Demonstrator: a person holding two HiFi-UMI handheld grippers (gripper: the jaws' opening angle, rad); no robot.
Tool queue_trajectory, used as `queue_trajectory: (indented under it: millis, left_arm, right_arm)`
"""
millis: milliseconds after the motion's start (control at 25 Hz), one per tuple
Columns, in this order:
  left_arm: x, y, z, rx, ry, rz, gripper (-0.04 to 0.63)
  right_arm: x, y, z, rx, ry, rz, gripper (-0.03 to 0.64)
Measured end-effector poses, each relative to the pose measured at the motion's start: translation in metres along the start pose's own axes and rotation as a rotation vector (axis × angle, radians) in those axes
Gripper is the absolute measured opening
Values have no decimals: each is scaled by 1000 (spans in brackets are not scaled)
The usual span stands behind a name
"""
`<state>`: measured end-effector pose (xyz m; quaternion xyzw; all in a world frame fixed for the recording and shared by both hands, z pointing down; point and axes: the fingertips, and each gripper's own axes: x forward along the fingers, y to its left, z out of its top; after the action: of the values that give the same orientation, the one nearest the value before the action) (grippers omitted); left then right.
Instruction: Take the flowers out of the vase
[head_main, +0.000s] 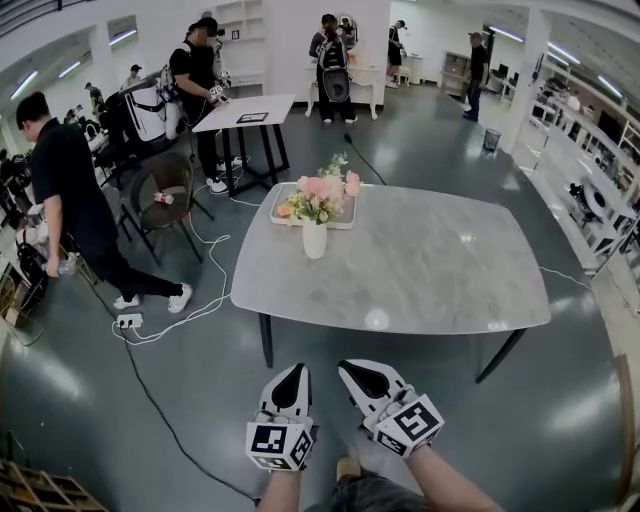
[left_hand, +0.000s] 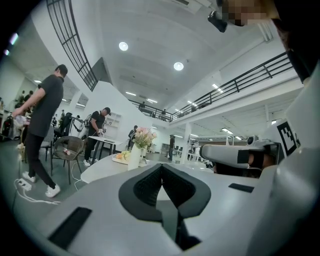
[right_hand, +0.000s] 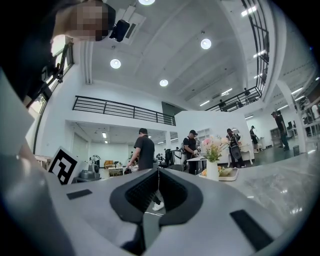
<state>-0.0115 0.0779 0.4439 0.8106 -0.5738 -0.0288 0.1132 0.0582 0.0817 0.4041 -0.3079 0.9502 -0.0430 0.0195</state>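
Note:
A white vase (head_main: 314, 239) holding pink and yellow flowers (head_main: 321, 190) stands upright near the far left corner of the grey marble table (head_main: 420, 270). The vase (left_hand: 134, 156) with its flowers (left_hand: 143, 135) also shows far ahead in the left gripper view, and the same vase (right_hand: 212, 170) and flowers (right_hand: 212, 145) in the right gripper view. My left gripper (head_main: 295, 371) and right gripper (head_main: 351, 369) hang side by side in front of the table's near edge, well short of the vase. Both are shut with nothing between the jaws.
A white tray (head_main: 340, 222) lies behind the vase. Several people stand around the room; one in black (head_main: 70, 190) bends over at the left beside a chair (head_main: 165, 190). Cables and a power strip (head_main: 128, 321) lie on the floor left of the table.

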Motion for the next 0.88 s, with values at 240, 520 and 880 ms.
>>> queue_trajectory:
  millis: [240, 520, 880]
  left_arm:
    - [22, -9, -12, -3, 9, -37, 14]
    - [38, 1, -10, 3, 15, -42, 14]
    - [81, 22, -8, 1, 43, -83, 14]
  right_arm:
    - [7, -24, -11, 16, 15, -11, 21]
    - [24, -34, -16, 34, 18, -16, 21]
    - [58, -64, -20, 45, 34, -46, 21]
